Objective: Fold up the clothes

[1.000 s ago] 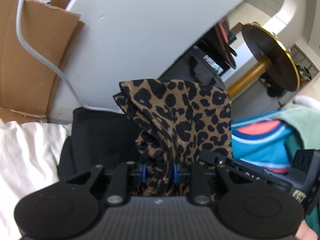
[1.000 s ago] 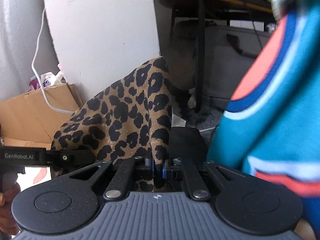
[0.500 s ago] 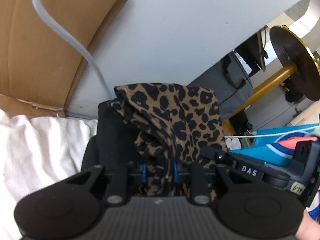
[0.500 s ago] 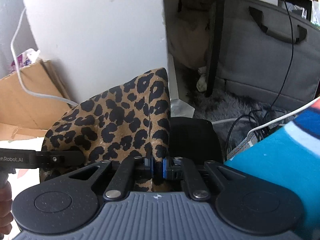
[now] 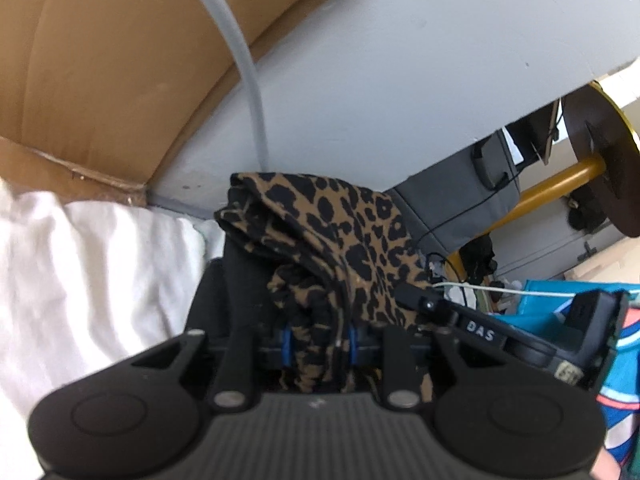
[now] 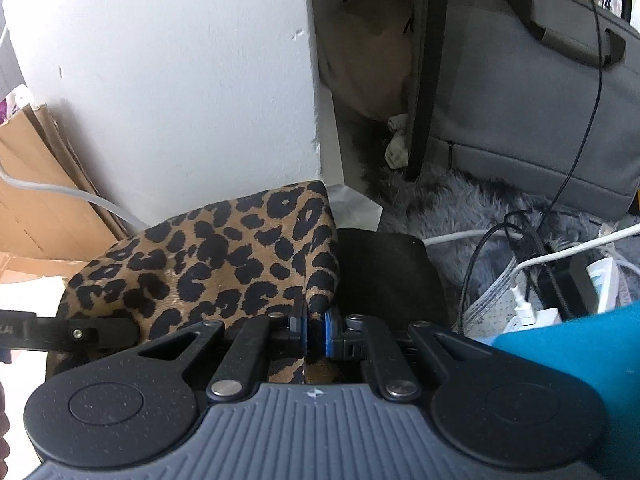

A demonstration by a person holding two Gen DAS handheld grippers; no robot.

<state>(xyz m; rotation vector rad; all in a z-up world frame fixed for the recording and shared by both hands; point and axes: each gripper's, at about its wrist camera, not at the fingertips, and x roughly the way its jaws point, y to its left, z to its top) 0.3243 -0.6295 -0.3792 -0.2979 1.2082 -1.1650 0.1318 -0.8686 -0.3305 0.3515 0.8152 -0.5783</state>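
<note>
Left gripper: clamped on a bunched fold of the tan leopard-print cloth garment
Right gripper: pinching the garment's edge
Garment: held between both, near the white wall
Beside: brown cardboard box, white sheet

Leopard-print fabric garment: lower part hidden behind the gripper body in both views; full shape cannot be told.
Brown cardboard box: blurred, cut by the top-left edge.
Grey fabric bag: cut by the right edge.
Turquoise striped cloth: cut by the edge.
</note>
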